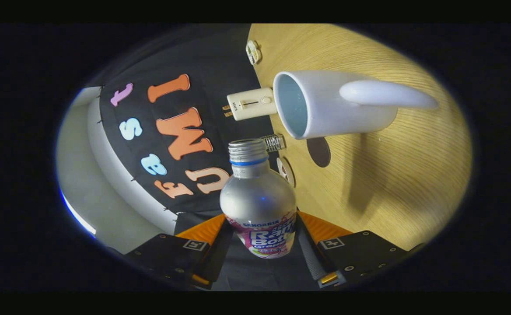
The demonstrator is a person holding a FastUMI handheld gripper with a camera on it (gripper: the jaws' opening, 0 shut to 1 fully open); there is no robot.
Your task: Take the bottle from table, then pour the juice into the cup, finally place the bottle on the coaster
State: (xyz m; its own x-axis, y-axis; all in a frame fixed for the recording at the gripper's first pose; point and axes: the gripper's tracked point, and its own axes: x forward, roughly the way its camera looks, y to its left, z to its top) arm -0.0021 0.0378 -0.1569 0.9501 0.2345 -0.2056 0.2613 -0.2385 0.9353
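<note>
We hold the bottle (257, 205) clamped between both fingers (262, 258), tipped sideways near the cup (325, 105) on the worktop (395, 183); bring its open mouth over the rim, then tilt slowly.

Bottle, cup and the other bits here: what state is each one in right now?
Bottle: cap off, clamped between the fingers, tilted toward the cup.
Cup: on the table, mouth open, nothing visible inside.
Coaster: bare, beside the cup.
Hand-held gripper: shut on the bottle.

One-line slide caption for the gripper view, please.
Tool shut on open silver bottle, tipped toward white cup on wooden table.
</note>
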